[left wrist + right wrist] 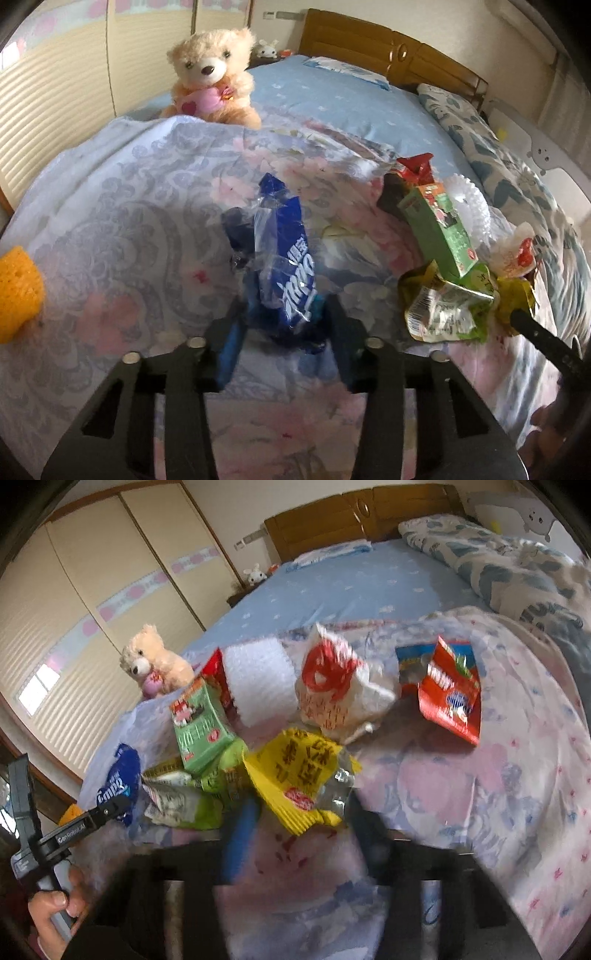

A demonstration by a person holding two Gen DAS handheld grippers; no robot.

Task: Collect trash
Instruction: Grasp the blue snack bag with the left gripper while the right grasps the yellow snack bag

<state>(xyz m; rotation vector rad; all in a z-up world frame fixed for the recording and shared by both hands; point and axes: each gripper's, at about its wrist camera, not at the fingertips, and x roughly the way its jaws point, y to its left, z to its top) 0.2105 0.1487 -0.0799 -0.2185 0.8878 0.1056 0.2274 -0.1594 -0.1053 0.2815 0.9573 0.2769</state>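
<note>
The left wrist view shows the left gripper (286,317) closed on a blue wrapper (284,258), its blue-padded fingers (231,347) pressing the wrapper's near end from both sides. The wrapper stands up off the floral quilt (129,221) with its long axis running from the gripper toward the far side, leaning slightly left at the top; the white lettering reads along that axis. Only this view shows an orange sponge (20,291) at the left edge on the quilt. A teddy bear (212,74) sits beyond the quilt's far fold on the bed (332,99).

To the right in this view lie a green carton (439,229), its long axis running from far-left to near-right, a crumpled green packet (447,310) below it, and a white frilled paper cup (472,206) behind it.

The right wrist view shows the right gripper (301,812) closed on a yellow wrapper (295,775); its fingers are blurred, and the wrapper's near end sits between them, fanning out toward the far side. Only this view shows a red packet (450,694) lying well right on the quilt and a white bag with red print (332,686) standing behind the yellow wrapper. It also shows the person's hand (55,915) holding the left gripper's handle at the lower left.
</note>
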